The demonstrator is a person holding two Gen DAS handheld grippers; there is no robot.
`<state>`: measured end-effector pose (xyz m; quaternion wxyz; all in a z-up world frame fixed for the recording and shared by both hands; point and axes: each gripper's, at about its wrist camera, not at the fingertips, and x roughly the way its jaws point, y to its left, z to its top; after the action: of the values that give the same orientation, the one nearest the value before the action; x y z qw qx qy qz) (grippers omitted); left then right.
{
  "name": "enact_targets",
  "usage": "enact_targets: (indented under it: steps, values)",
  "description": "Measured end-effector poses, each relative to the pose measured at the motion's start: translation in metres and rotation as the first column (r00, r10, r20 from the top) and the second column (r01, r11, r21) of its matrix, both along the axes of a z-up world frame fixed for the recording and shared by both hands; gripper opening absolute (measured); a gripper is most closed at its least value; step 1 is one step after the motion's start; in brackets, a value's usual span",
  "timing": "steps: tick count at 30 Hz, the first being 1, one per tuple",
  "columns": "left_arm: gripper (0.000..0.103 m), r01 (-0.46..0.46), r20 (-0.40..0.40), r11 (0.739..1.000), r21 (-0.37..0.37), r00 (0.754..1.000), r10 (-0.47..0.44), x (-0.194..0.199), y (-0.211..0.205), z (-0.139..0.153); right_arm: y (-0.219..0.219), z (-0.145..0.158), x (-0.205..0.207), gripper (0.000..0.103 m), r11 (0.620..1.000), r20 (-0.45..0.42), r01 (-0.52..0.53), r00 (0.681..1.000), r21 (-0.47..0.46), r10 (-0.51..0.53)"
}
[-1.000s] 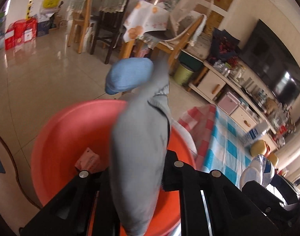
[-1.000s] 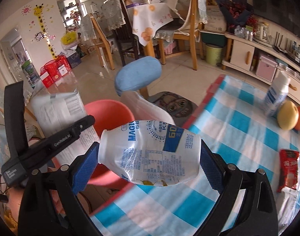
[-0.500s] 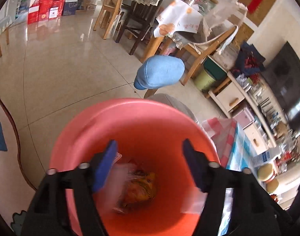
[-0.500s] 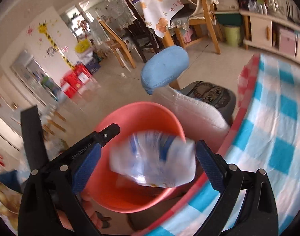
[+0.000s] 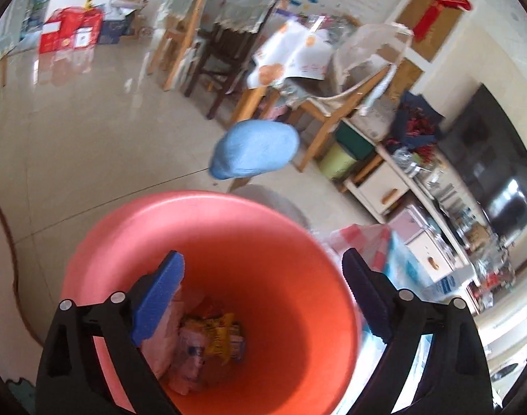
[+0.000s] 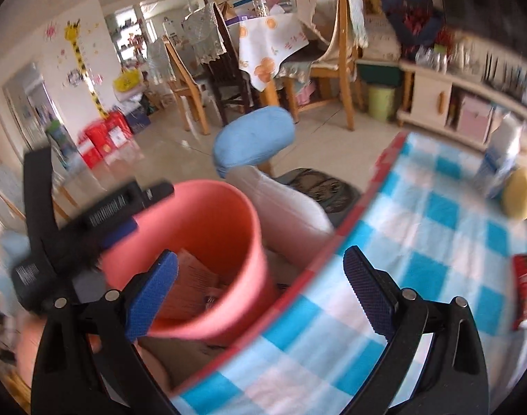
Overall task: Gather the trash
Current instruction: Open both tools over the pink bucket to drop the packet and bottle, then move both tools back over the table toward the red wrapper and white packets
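Trash (image 5: 208, 340) lies heaped in the bottom of a salmon-red bucket (image 5: 228, 228) that stands on a pale tiled floor (image 5: 90, 145) just beside a desk (image 6: 436, 228) spread with a blue-and-white checked cloth edged in red. Behind it are wooden dining chairs (image 6: 343, 52), a table under a white cloth with orange prints (image 6: 266, 45), a low white cabinet (image 6: 429, 97), a green bin (image 6: 381, 102), and a giraffe height chart (image 6: 80, 58) on the wall; a blue padded chair back (image 6: 253, 141) rises just past the bucket. The heap is crumpled wrappers: a yellow-and-orange packet, pale plastic and pinkish paper, pressed together against the bucket's wall. On the desk, well apart from the bucket, sit a white-and-blue bottle (image 6: 498, 159), a yellow fruit (image 6: 521, 197) and a red packet (image 6: 526, 287) at the right edge. The left claw (image 5: 263, 297) points down into the bucket's mouth, its jaws having just been opening and now spread wide with nothing between the blue pads (image 5: 157, 302). The right claw (image 6: 260, 297) hangs over the desk's edge beside the bucket, angled downward, its jaws also spread wide and empty; in its view the left claw's black body shows at the bucket's rim.
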<state>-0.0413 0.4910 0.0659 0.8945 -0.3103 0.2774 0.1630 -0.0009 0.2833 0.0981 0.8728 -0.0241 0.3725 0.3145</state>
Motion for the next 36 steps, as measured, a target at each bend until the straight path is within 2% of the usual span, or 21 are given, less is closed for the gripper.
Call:
enact_targets:
  steps: [2,6,13,14,18,23,25,28,30,32,36]
  values:
    - [0.092,0.034,0.02,0.999,0.028,0.999,-0.034,0.003,-0.01,0.004,-0.007,-0.002,-0.008,0.097,0.999,0.047,0.007,0.999,-0.051,-0.005]
    - [0.092,0.112,0.078,0.985,0.128,0.989,-0.123,0.007,-0.037,0.014,-0.022,-0.005,-0.023,0.099,0.992,0.129,0.012,0.992,-0.124,0.004]
    - [0.092,0.234,0.145,0.949,0.21,0.953,-0.267,0.008,-0.066,0.028,-0.038,-0.002,-0.047,0.099,0.974,0.244,0.0,0.968,-0.228,0.057]
    - [0.092,0.265,0.158,0.938,0.224,0.94,-0.303,0.007,-0.07,0.03,-0.041,-0.001,-0.05,0.099,0.968,0.26,0.008,0.964,-0.25,0.059]
    - [0.092,0.313,0.118,0.914,0.26,0.929,-0.351,0.012,-0.087,0.032,-0.057,0.002,-0.059,0.099,0.947,0.302,0.045,0.952,-0.318,0.056]
    - [0.092,0.364,0.081,0.891,0.273,0.914,-0.398,0.014,-0.111,0.03,-0.083,0.002,-0.071,0.099,0.927,0.297,0.066,0.953,-0.368,0.05]
    - [0.092,0.401,0.056,0.874,0.275,0.901,-0.431,0.016,-0.122,0.027,-0.092,0.001,-0.079,0.099,0.916,0.308,0.07,0.949,-0.394,0.06]
    - [0.092,0.434,0.014,0.849,0.3,0.888,-0.459,0.018,-0.139,0.025,-0.106,-0.003,-0.092,0.099,0.886,0.333,0.075,0.938,-0.458,0.092]
    - [0.092,0.442,0.029,0.843,0.306,0.881,-0.472,0.015,-0.15,0.027,-0.112,-0.009,-0.097,0.099,0.851,0.324,0.078,0.939,-0.519,0.112]
    - [0.092,0.461,0.039,0.834,0.303,0.868,-0.495,0.014,-0.162,0.028,-0.124,-0.008,-0.106,0.099,0.848,0.327,0.083,0.939,-0.524,0.11]
    - [0.092,0.521,0.017,0.783,0.339,0.829,-0.559,0.013,-0.196,0.025,-0.148,0.0,-0.121,0.099,0.858,0.388,0.148,0.919,-0.492,0.064]
